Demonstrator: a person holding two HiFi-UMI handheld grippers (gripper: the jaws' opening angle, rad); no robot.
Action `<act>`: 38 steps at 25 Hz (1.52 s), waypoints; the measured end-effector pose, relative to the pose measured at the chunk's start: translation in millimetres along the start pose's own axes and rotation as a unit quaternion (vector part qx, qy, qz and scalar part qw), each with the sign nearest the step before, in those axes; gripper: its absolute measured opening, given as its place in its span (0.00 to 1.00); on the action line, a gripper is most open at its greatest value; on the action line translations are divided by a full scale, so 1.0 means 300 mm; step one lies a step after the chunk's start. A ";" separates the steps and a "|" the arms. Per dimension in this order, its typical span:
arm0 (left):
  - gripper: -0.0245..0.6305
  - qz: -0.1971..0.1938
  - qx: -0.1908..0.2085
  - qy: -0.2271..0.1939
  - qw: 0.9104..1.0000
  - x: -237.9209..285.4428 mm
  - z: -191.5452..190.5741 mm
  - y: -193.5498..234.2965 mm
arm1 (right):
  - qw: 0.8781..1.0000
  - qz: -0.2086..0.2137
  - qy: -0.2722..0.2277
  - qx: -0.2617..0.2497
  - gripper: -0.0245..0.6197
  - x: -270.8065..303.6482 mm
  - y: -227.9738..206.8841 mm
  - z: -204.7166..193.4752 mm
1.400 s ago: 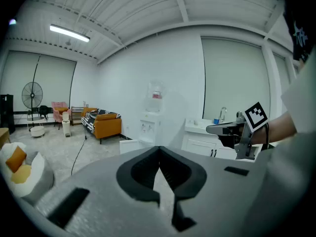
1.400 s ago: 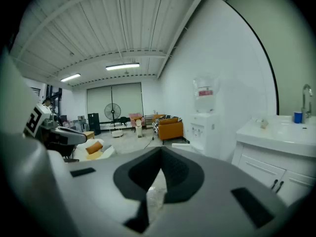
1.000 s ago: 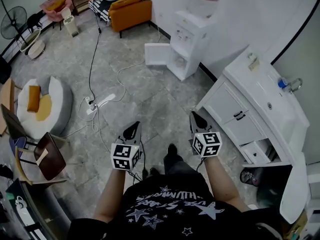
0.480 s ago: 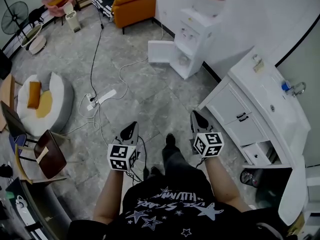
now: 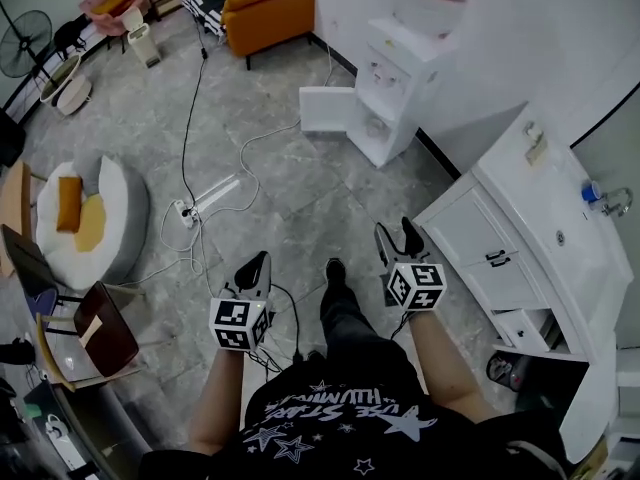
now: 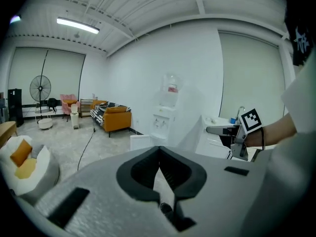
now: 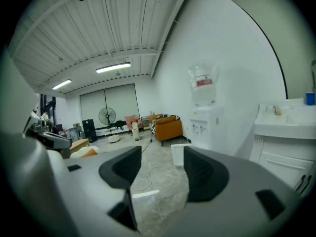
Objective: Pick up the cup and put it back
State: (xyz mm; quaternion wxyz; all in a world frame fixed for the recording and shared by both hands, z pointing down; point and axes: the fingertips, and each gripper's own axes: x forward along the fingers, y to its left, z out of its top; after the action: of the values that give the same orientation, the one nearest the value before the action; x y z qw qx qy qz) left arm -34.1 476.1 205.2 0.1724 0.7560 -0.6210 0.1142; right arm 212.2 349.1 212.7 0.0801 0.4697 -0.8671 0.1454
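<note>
- Right now we stand on the grey floor with one gripper in each hand, both held out ahead of us and pointing slightly downward.
- Our left gripper has its fingers closed tip to tip, and we see nothing between them.
- Our right gripper has its fingers spread apart; they have just been opening, and only bare floor shows in the gap.
- We find the cup, small and blue, on the white bench at the far right, just beside the tap.
- From the right gripper view the cup sits at the picture's right edge on the bench top, well apart from the fingers.
- Neither gripper touches the cup or the bench; both are over open floor, the right one nearer the bench's cabinet doors.
- Ahead of us a white dispenser with a bottle on top stands against the wall, its lower door swung open.
- Farther off we see an orange sofa, and a fan at the left.
- A cord runs across the floor to a power strip.
</note>
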 end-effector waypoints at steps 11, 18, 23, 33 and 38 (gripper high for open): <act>0.05 0.012 0.008 0.038 0.999 0.507 0.203 0.169 | 0.998 -0.022 0.029 0.044 0.57 0.518 -0.329 0.091; 0.05 0.015 0.018 0.034 0.999 0.814 0.373 0.277 | 0.997 -0.042 0.040 0.061 0.57 0.760 -0.520 0.143; 0.05 0.012 0.024 0.027 0.999 0.994 0.466 0.376 | 0.995 -0.050 0.063 0.055 0.56 0.916 -0.581 0.119; 0.05 -0.060 0.057 0.029 0.996 1.573 0.439 0.560 | 0.987 -0.117 0.088 0.073 0.52 1.329 -0.772 -0.126; 0.05 -0.094 0.080 0.022 0.992 1.916 0.299 0.708 | 0.982 -0.152 0.068 0.087 0.52 1.625 -0.901 -0.341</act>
State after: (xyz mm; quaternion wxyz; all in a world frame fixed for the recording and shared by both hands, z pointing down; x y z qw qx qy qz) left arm -129.2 -113.0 370.8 0.1351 0.8197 -0.5320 0.1637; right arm 172.9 -142.7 491.4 0.1189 0.5903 -0.7621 0.2382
